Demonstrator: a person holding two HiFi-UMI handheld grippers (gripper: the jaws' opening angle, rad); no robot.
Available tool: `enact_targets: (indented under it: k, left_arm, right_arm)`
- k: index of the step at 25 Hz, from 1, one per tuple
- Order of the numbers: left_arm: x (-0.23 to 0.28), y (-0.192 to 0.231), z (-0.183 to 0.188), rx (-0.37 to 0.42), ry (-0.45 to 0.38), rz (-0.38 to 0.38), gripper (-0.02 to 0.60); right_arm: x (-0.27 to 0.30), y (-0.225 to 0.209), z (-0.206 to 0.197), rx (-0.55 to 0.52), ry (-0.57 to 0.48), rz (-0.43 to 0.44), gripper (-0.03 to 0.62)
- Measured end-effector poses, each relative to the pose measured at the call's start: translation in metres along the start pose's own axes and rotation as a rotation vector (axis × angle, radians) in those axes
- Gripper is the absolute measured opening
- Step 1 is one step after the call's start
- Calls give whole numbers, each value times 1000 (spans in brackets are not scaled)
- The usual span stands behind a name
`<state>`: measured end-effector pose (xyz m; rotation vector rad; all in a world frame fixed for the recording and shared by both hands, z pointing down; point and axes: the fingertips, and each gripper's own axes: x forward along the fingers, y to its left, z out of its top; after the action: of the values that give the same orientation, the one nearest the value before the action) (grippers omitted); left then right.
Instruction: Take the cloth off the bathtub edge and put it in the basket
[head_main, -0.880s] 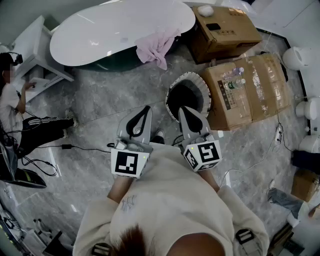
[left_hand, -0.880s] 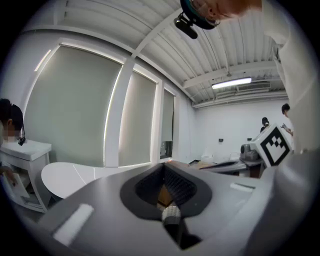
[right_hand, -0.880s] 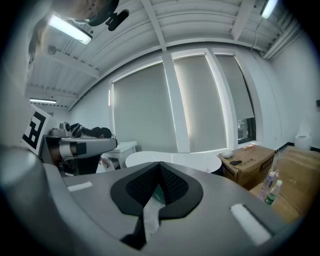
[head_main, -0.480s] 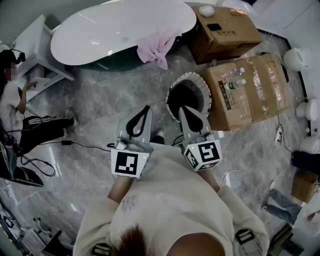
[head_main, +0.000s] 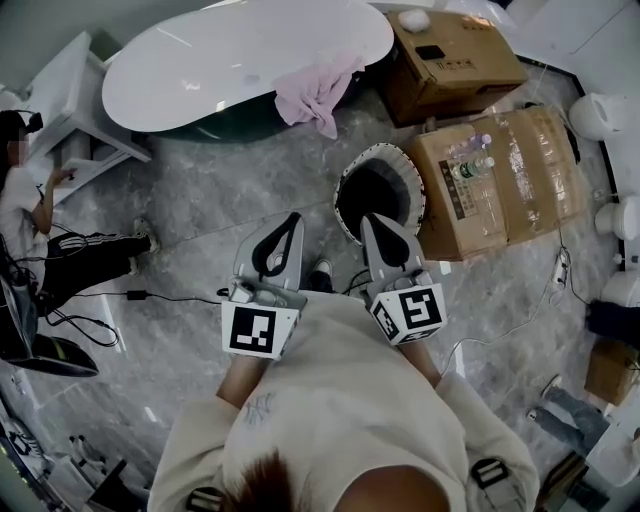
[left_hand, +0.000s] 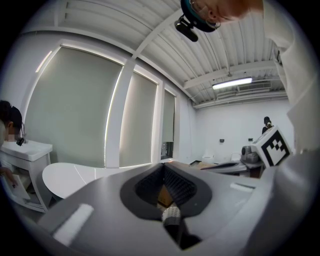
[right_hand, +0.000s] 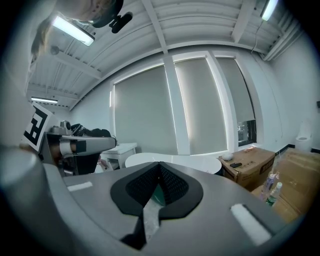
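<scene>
1. Cloth (head_main: 315, 92), pink and crumpled, lies draped over the near rim of the white bathtub (head_main: 230, 60) toward its right end. One fold hangs down the tub's dark outer wall.
2. Basket (head_main: 385, 149), round with a pale patterned rim and a dark inside, stands on the grey marble floor (head_main: 200, 200). It sits between the bathtub and the person holding the tools, well apart from the cloth.
3. Left hand-held gripper (head_main: 293, 215) is held low in front of the person's chest and points toward the bathtub. Its own view shows the jaws (left_hand: 162, 165) closed tip to tip with nothing between them.
4. Right hand-held gripper (head_main: 368, 216) is level with the left one and just beside it. Its jaws (right_hand: 159, 163) are fully closed and empty, and in the head view its tip overlaps the basket's near rim.
5. Large cardboard box (head_main: 510, 180) stands just right of the basket, with plastic bottles (head_main: 465, 160) lying on top.
6. Smaller cardboard box (head_main: 455, 60) sits by the bathtub's right end, near the cloth.
7. Seated person (head_main: 25, 200) is at the far left edge, next to a white cabinet (head_main: 75, 100).
</scene>
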<state>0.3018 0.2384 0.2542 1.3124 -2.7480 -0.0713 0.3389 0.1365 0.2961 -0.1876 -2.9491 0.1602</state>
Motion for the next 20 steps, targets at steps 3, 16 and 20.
enact_targets:
  k: [3,16,20]
  left_arm:
    - [-1,8,-1,-6,1,10,49]
    - [26,61,10,-32,2,-44,49]
    - [38,81,16,-30,5,-71,49]
  right_arm:
    - [5,2,-3,1,9,-4,0]
    - [59,12,11,9,32,-63,-2]
    - [81,16,23,1,23,-75,0]
